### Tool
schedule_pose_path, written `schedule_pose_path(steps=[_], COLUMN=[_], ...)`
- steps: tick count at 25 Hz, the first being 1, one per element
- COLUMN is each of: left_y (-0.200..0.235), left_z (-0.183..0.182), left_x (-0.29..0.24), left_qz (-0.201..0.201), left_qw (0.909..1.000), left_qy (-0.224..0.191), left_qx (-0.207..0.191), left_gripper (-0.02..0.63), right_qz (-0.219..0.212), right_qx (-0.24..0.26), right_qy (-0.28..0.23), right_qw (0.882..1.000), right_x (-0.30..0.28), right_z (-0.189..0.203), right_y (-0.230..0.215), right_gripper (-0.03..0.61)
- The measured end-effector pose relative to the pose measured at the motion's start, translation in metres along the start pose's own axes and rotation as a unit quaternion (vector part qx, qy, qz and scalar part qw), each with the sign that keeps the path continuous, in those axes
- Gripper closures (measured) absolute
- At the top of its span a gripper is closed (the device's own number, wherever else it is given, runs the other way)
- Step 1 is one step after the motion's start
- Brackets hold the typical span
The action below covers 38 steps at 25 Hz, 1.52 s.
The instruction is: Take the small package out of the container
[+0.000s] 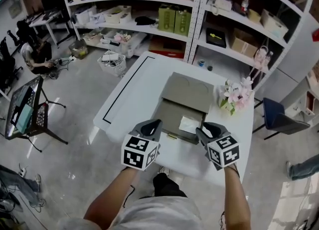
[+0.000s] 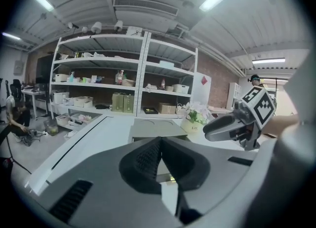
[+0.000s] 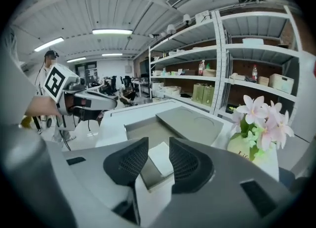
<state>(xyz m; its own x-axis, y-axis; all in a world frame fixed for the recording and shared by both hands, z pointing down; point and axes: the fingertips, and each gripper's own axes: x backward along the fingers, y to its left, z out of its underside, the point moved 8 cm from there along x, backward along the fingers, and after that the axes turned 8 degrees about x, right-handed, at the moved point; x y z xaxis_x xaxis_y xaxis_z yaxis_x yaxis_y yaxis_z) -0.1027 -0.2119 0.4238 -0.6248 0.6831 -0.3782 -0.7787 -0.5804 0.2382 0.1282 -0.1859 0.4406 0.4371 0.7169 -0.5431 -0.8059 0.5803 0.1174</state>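
Note:
A grey container [image 1: 169,114] lies open on the white table [image 1: 134,94], with its lid [image 1: 188,92] folded back. A small white package [image 1: 189,124] rests flat inside, toward the container's near right corner. My right gripper [image 1: 207,130] hovers just in front of that corner with its jaws open. In the right gripper view the package [image 3: 160,164] shows through the gap of my right gripper [image 3: 158,145], untouched. My left gripper [image 1: 151,127] hangs at the container's near left edge. In the left gripper view my left gripper [image 2: 159,145] has its pads together, with nothing between them.
A pot of pink flowers [image 1: 237,94] stands right of the lid, close to my right arm's side. A black line [image 1: 124,87] frames the table's left half. Loaded shelves [image 1: 174,20] rise beyond the table. A person sits at far left [image 1: 37,55].

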Motion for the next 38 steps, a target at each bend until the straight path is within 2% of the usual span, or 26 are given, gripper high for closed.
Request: schedule_pose_path(steps=[7, 11, 22, 30, 35, 38], left_y=[0.025, 0.037, 0.053, 0.066, 0.074, 0.077], left_z=[-0.015, -0.026, -0.038, -0.045, -0.048, -0.048], left_x=[-0.057, -0.085, -0.126, -0.131, -0.135, -0.135], left_qz=[0.014, 0.016, 0.027, 0.058, 0.089, 0.109], left_qw=[0.9997, 0.9992, 0.9977, 0.9958, 0.9927, 0.9902], left_qy=[0.022, 0.035, 0.057, 0.067, 0.076, 0.081], left_qx=[-0.005, -0.007, -0.022, -0.025, -0.029, -0.032], left_gripper=[0.612, 0.611, 0.612, 0.611, 0.611, 0.611], right_qz=[-0.047, -0.085, -0.127, -0.124, -0.095, -0.078], right_qx=[0.04, 0.072, 0.132, 0.125, 0.109, 0.096], right_qy=[0.076, 0.125, 0.206, 0.248, 0.258, 0.26], right_qw=[0.995, 0.986, 0.961, 0.953, 0.955, 0.958], right_x=[-0.051, -0.073, -0.106, -0.112, -0.113, -0.111], right_z=[0.01, 0.015, 0.027, 0.028, 0.026, 0.025], right_y=[-0.027, -0.035, -0.045, -0.038, -0.032, -0.027], right_gripper=[0.44, 0.437, 0.445, 0.497, 0.569, 0.571])
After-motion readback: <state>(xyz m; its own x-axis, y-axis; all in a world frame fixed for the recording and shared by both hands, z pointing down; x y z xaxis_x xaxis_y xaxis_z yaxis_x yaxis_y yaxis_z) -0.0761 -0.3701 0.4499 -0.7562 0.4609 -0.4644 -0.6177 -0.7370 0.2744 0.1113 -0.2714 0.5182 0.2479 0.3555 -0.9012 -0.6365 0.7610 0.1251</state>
